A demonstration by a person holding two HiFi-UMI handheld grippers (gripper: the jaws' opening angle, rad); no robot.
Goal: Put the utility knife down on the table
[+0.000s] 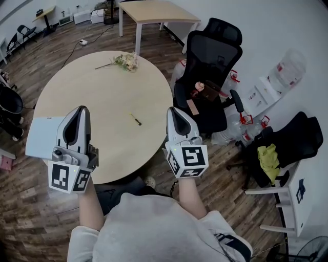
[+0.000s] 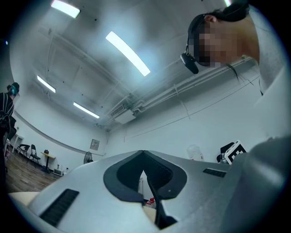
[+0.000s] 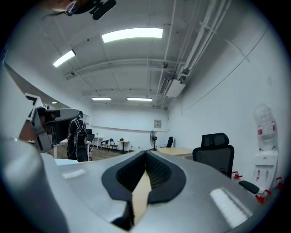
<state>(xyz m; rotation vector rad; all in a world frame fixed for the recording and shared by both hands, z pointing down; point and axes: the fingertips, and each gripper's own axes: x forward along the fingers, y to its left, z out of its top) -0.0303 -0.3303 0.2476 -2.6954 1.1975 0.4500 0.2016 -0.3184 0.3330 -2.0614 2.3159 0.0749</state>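
The utility knife [image 1: 135, 119], a small yellow and black tool, lies flat on the round wooden table [image 1: 92, 87], apart from both grippers. My left gripper [image 1: 80, 109] is held over the table's near left edge, its jaws shut with nothing between them. At the table's near right edge my right gripper [image 1: 173, 110] is also shut and empty. The knife rests between the two, a little ahead of them. In the left gripper view the gripper [image 2: 143, 153] points upward at the ceiling. The right gripper [image 3: 146, 153] looks level across the room, and neither gripper view shows the knife.
A small bunch of flowers [image 1: 125, 61] lies at the table's far side. A white sheet [image 1: 43, 135] sits at its left edge, partly under my left gripper. A black office chair [image 1: 210, 56] stands close to the table's right, and a second table [image 1: 159, 10] stands behind.
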